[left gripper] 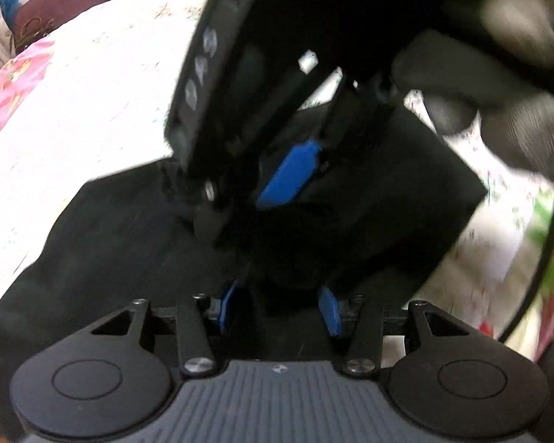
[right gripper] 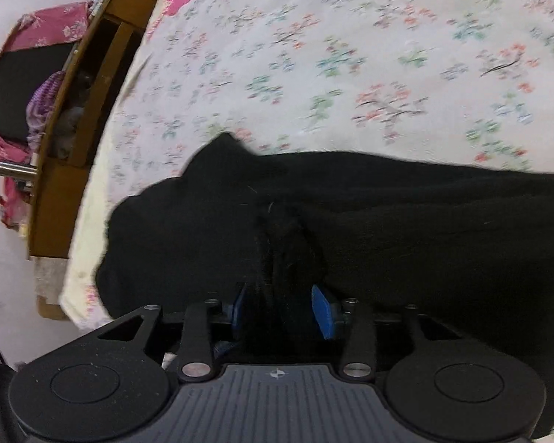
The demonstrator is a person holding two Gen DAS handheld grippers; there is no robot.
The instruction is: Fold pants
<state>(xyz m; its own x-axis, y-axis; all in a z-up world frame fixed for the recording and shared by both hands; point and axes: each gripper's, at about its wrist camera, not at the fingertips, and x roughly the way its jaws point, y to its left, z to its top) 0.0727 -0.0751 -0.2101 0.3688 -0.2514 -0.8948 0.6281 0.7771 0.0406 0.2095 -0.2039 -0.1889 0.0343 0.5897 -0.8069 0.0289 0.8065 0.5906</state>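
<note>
Black pants (left gripper: pixel 110 243) lie on a floral bedsheet (left gripper: pixel 103 92). In the left wrist view my left gripper (left gripper: pixel 280 306) is shut on a bunched fold of the pants between its blue pads (left gripper: pixel 227 306). The right gripper's body (left gripper: pixel 240 74) hangs close above, one blue pad (left gripper: pixel 291 173) showing, held by a grey-gloved hand (left gripper: pixel 498 85). In the right wrist view my right gripper (right gripper: pixel 282 306) is shut on a bunch of the black pants (right gripper: pixel 424 229), which spread to the right over the sheet (right gripper: pixel 314 55).
A wooden bed frame (right gripper: pixel 88 110) with pink cloth (right gripper: pixel 44 29) and a dark panel runs along the left of the right wrist view. A maroon cushion (left gripper: pixel 66 3) lies at the far end of the bed. A black cable (left gripper: pixel 550 243) hangs at right.
</note>
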